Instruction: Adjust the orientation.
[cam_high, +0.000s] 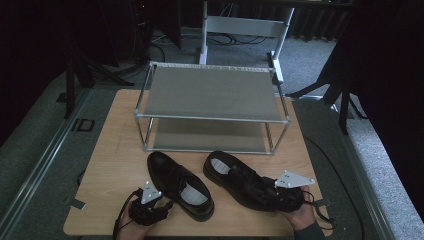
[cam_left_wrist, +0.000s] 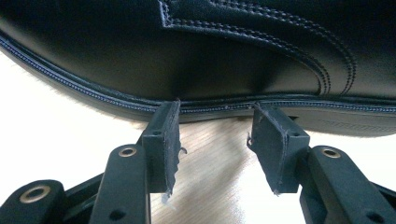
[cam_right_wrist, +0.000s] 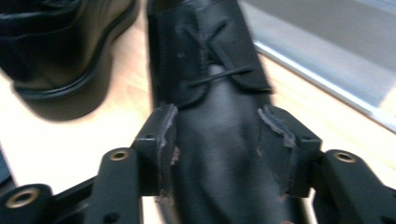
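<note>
Two black leather lace-up shoes lie side by side on the wooden table (cam_high: 115, 155). Beside the left shoe (cam_high: 180, 182), at its near side, my left gripper (cam_high: 167, 204) is open. In the left gripper view its fingertips (cam_left_wrist: 167, 116) meet the stitched sole edge of that shoe (cam_left_wrist: 210, 60), and bare table shows between the pads. My right gripper (cam_high: 272, 195) sits over the toe end of the right shoe (cam_high: 235, 180). In the right gripper view its pads (cam_right_wrist: 167, 135) press both sides of the shoe's front (cam_right_wrist: 205, 56), just below the laces.
A two-tier metal shoe rack (cam_high: 212, 92) stands at the back of the table, both shelves bare. The left shoe (cam_right_wrist: 60, 46) lies close beside the held one. The rack's lower shelf (cam_right_wrist: 327, 28) is just beyond the shoes. Carpeted floor surrounds the table.
</note>
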